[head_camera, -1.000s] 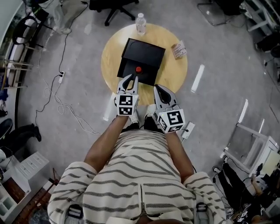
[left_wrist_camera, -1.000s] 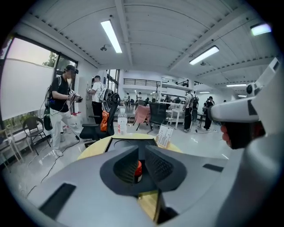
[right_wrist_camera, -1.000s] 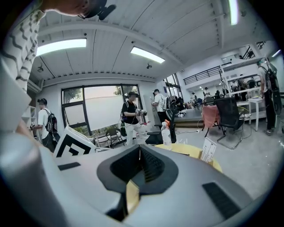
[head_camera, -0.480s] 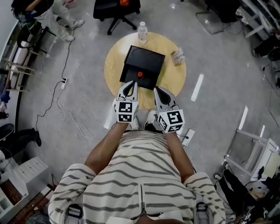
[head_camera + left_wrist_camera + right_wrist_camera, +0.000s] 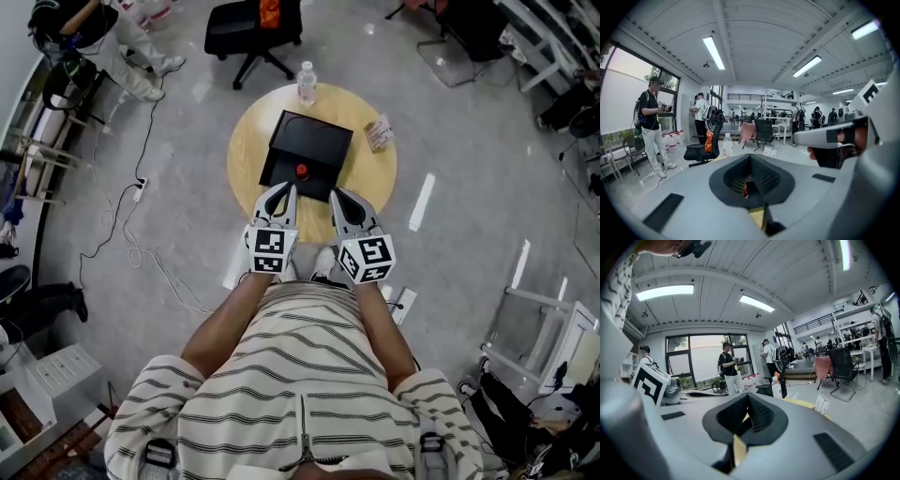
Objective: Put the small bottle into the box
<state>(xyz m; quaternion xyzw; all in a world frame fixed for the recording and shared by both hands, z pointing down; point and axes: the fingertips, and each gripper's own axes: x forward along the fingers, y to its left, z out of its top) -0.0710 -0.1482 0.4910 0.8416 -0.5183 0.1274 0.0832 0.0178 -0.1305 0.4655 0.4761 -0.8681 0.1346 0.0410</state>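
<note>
- Far out to the left of the left gripper, a white cable (image 5: 131,234) trails over the grey floor.
- The left gripper (image 5: 286,189) has its jaws pressed fully together and grips nothing. Its tips hang over the near edge of the round wooden table (image 5: 246,141).
- Just ahead of the left gripper's tips stands the black box (image 5: 314,141). The small bottle (image 5: 302,171) sits inside it, close to the box's near edge, with only its red top showing.
- Straight ahead of both grippers, beyond the box, a clear water bottle (image 5: 306,82) stands upright at the table's far edge.
- The right gripper (image 5: 337,195) is just beside the left one. Its jaws are also closed tight with nothing between them, and its tips stop just short of the box's near right corner.
- Ahead and to the right of the right gripper, a small printed card (image 5: 380,133) lies near the table's rim, apart from the box.
- To the right of the right gripper, a white strip (image 5: 422,201) lies on the floor.
</note>
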